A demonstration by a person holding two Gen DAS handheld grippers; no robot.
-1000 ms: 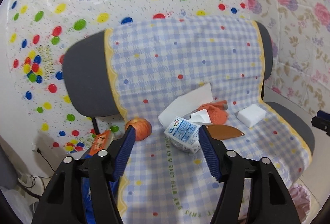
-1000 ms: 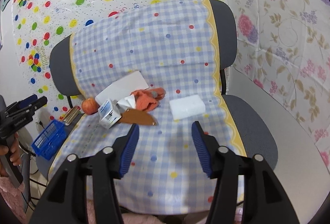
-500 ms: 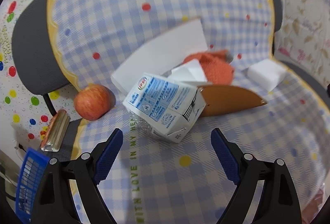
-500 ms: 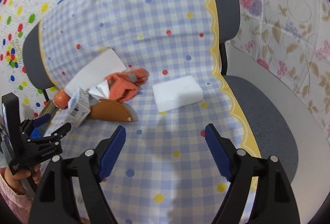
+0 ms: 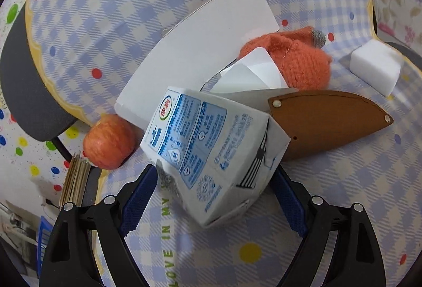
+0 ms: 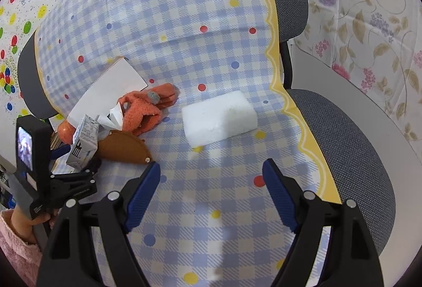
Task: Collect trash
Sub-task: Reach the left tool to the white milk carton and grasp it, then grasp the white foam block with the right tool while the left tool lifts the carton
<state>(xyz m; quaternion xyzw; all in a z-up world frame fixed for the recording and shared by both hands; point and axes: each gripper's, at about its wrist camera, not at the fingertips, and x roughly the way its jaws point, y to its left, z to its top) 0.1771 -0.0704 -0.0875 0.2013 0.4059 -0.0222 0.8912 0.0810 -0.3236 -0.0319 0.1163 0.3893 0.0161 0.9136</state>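
A white and blue milk carton [image 5: 211,152] lies on its side on the checked chair seat; it also shows in the right wrist view [image 6: 84,139]. My left gripper [image 5: 213,189] is open with the carton's near end between its blue fingers, not clamped. A white foam block [image 6: 219,118] lies mid-seat, also in the left wrist view [image 5: 374,67]. My right gripper [image 6: 211,192] is open and empty, a little short of the block. Crumpled white paper [image 5: 253,73] lies behind the carton.
An apple [image 5: 109,141], a white card box [image 5: 205,41], an orange knitted glove [image 5: 298,60] and a brown leather sheath [image 5: 324,120] crowd around the carton. A book [image 5: 75,181] and a blue basket [image 5: 43,236] sit off the seat's left edge.
My left gripper has moved in close so the carton now sits between its open fingers. My right gripper has moved nearer to the foam block.
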